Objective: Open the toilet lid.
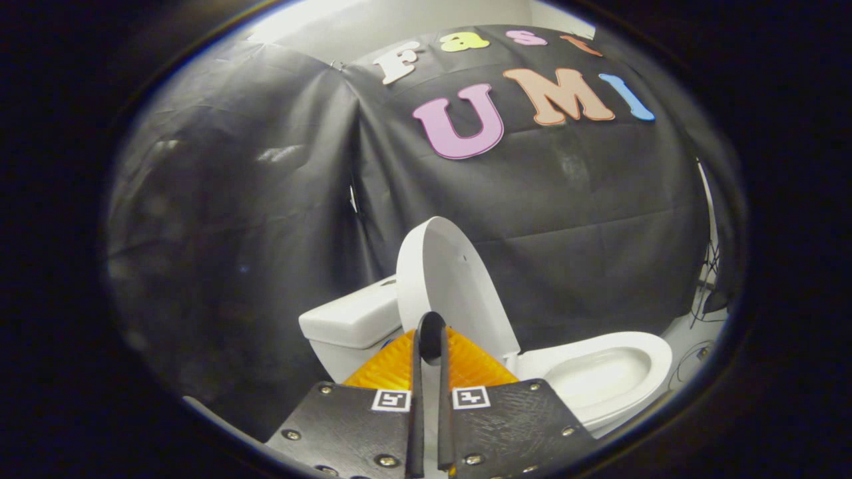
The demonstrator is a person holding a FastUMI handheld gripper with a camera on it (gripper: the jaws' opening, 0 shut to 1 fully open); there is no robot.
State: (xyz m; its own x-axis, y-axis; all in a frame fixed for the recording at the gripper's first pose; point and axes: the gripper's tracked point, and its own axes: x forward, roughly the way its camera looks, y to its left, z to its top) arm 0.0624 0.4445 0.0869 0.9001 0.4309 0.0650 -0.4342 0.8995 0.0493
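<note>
The white toilet lid (452,279) stands raised, close to upright, with its underside turned toward the open bowl. My gripper (431,332) is at the lid's near edge. Its fingers (416,399) are drawn close together, and a thin white strip of the lid's rim shows in the narrow gap between them. The white seat and bowl (599,372) lie uncovered to the right of the fingers. The cistern (353,322) sits behind and left of the lid.
The black cloth wall (266,219) hangs close behind and to the left of the toilet. Some dark cables (709,293) lie by the wall on the far right, over a pale floor.
</note>
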